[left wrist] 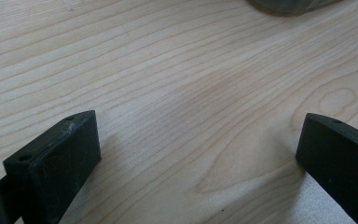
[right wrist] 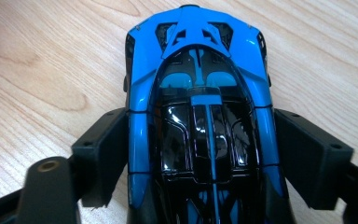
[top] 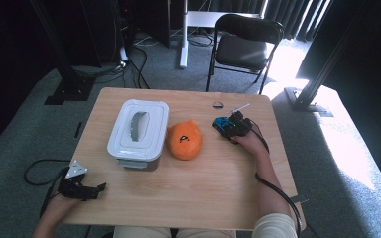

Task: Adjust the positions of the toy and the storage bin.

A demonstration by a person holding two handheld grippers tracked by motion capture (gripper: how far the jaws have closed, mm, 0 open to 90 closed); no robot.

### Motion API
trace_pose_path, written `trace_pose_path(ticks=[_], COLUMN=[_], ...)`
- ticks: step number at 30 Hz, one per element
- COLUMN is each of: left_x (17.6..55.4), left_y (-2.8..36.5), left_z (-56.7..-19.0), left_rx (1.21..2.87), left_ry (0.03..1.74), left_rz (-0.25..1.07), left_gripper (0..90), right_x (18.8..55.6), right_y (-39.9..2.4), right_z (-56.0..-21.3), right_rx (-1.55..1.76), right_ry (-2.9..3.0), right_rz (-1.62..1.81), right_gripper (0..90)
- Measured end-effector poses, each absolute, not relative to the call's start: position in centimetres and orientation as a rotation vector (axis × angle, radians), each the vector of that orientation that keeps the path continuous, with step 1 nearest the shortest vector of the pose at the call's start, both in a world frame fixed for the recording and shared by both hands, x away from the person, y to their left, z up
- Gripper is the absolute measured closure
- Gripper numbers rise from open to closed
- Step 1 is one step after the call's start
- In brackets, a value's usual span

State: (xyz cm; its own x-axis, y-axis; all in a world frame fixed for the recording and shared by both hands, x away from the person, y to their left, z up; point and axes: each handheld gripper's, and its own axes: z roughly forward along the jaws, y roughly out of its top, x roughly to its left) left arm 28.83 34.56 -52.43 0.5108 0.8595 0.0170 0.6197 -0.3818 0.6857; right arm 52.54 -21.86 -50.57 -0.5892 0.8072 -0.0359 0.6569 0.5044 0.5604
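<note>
A blue and black toy car (top: 222, 124) stands on the wooden table (top: 203, 183) at the right, beside an orange plush. My right gripper (top: 228, 129) reaches over it from the person's side. In the right gripper view the car (right wrist: 198, 88) lies lengthwise between the two black jaws, and both pads rest against its sides, so the right gripper (right wrist: 200, 154) is shut on it. My left gripper (top: 99, 188) rests at the table's front left corner. Its jaws stand wide apart over bare wood, so the left gripper (left wrist: 198, 140) is open with nothing between them.
A white lidded container (top: 138, 134) with a grey handle stands left of centre. A round orange plush (top: 184, 140) lies next to it. A small dark disc (top: 218, 104) sits near the far edge. A black folding chair (top: 245, 44) stands beyond the table.
</note>
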Motion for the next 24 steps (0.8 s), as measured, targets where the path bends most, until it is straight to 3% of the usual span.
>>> trace_pose_path(ticks=[10,24], left_x=[28.8,28.8], left_y=[34.6,34.6], left_z=[-52.4,-52.4], left_rx=[2.13,2.13], left_ry=[1.203,1.206], left_rz=[0.498,0.501], left_gripper=[0.3,0.3], right_x=[52.4,50.8], right_y=[-22.0,-22.9], right_z=[-50.1,-49.2], right_rx=[1.263,1.257], right_ry=[2.468,2.504], right_rz=[0.735,0.652], right_gripper=[27.6,27.9])
